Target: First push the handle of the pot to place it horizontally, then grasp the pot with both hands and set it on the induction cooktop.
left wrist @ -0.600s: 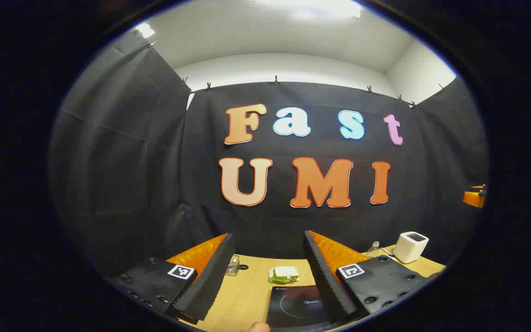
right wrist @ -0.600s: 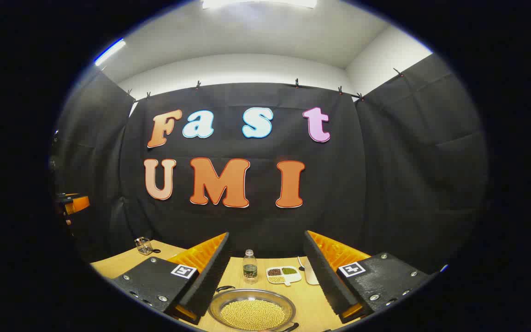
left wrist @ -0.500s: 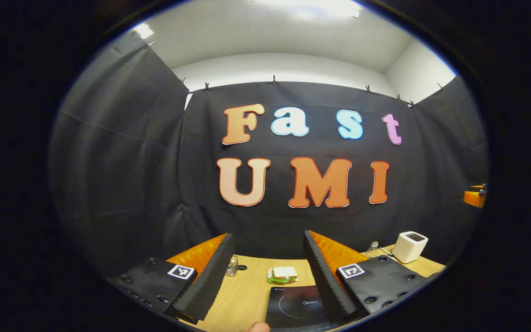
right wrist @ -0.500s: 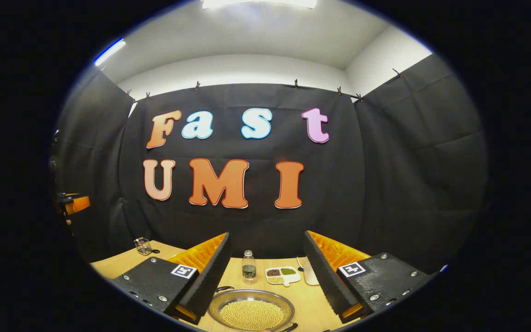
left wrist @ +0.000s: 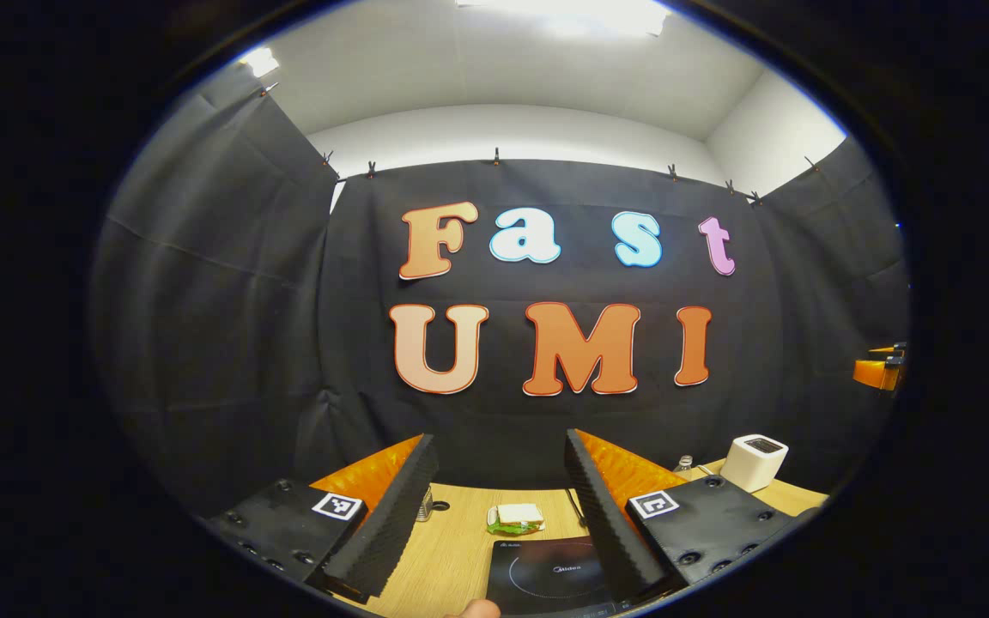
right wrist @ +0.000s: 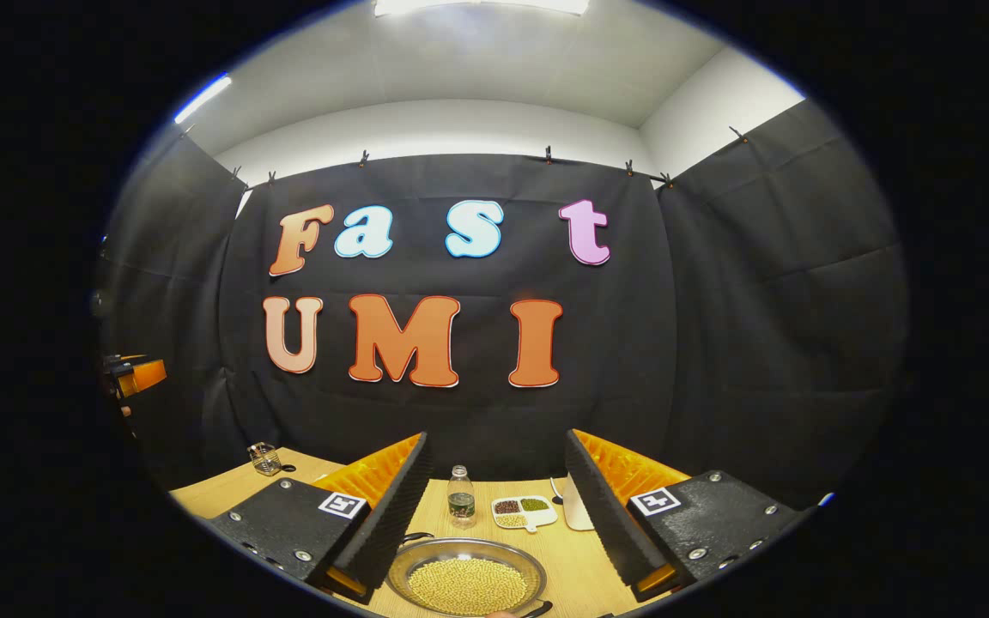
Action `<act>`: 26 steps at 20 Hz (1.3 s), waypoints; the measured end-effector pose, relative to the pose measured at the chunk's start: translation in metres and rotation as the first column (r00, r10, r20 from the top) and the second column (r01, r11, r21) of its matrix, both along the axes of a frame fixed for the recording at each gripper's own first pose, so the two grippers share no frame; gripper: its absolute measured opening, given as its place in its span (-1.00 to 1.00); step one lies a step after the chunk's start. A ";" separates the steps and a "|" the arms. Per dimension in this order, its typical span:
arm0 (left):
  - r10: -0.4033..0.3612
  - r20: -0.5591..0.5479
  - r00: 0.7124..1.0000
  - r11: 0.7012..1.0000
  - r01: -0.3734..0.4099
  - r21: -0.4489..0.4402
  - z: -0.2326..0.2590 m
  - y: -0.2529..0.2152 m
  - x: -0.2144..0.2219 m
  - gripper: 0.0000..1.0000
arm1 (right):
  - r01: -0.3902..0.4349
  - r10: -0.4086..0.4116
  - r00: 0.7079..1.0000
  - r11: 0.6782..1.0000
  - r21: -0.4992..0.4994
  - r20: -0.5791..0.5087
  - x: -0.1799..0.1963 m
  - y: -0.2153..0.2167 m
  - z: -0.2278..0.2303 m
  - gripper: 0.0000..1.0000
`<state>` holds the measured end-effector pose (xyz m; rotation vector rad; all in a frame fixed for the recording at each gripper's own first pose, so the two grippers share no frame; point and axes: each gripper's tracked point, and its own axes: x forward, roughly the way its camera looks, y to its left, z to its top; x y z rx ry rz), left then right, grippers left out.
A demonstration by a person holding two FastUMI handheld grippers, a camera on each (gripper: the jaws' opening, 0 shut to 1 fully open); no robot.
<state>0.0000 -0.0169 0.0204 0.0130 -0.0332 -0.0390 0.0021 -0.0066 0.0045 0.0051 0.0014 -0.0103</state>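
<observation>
Wood-grain table (right wrist: pixel 576 558) bears round metal pot (right wrist: pixel 467 580) of beads.

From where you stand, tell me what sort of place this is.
Most likely a staged kitchen tabletop inside a cloth-walled recording booth. An induction cooktop lies on the wooden table, a pot full of pale beans sits near a divided dish of beans, and black cloth clipped up on all sides closes it in.

Black cloth walls (right wrist: pixel 769 283), white ceiling (left wrist: pixel 512 77) with bright lights, pale wooden table (right wrist: pixel 585 558).
</observation>
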 end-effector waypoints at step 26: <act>0.002 -0.030 1.000 1.000 -0.003 -0.028 -0.010 -0.003 0.005 0.97 | 0.045 -0.045 0.988 0.999 -0.004 -0.145 0.005 -0.025 -0.085 -0.92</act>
